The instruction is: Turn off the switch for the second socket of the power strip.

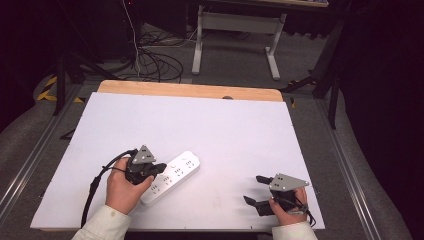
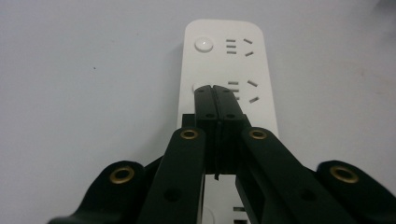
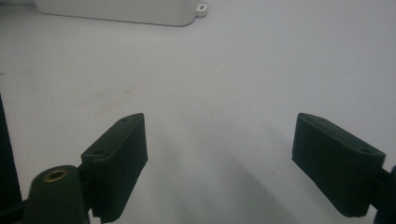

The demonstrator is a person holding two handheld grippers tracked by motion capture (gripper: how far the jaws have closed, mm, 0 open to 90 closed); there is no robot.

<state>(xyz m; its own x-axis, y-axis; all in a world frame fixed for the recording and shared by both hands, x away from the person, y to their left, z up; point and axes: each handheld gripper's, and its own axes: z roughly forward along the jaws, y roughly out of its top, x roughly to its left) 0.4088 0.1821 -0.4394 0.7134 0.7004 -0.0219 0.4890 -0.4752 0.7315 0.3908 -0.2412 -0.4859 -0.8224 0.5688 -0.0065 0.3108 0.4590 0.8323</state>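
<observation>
Black jaws of the left gripper (image 2: 215, 88) rise from the bottom of the left gripper view, pressed flat together with nothing between them. Their tips sit over a round button on a white power strip (image 2: 224, 60); whether they touch it cannot be told. That view shows the strip's smooth glossy plastic, rounded corners, a second round button and rows of slotted sockets.

From the high view, the strip (image 1: 172, 175) lies slanted near the desk's front edge, left of centre. The left hand (image 1: 122, 187) wraps the gripper's body from behind, the sleeve entering at the bottom edge, a black cable looping off to the left. The grey three-cornered plate sits on top.

Across the matte white desk (image 1: 200, 125), near the front right corner, the right gripper (image 1: 255, 189) rests low in the right hand (image 1: 287, 207), pointing left, well apart from the strip. The right gripper view shows its two ribbed black pads wide apart over bare surface, with the strip's rounded end at the top edge.
</observation>
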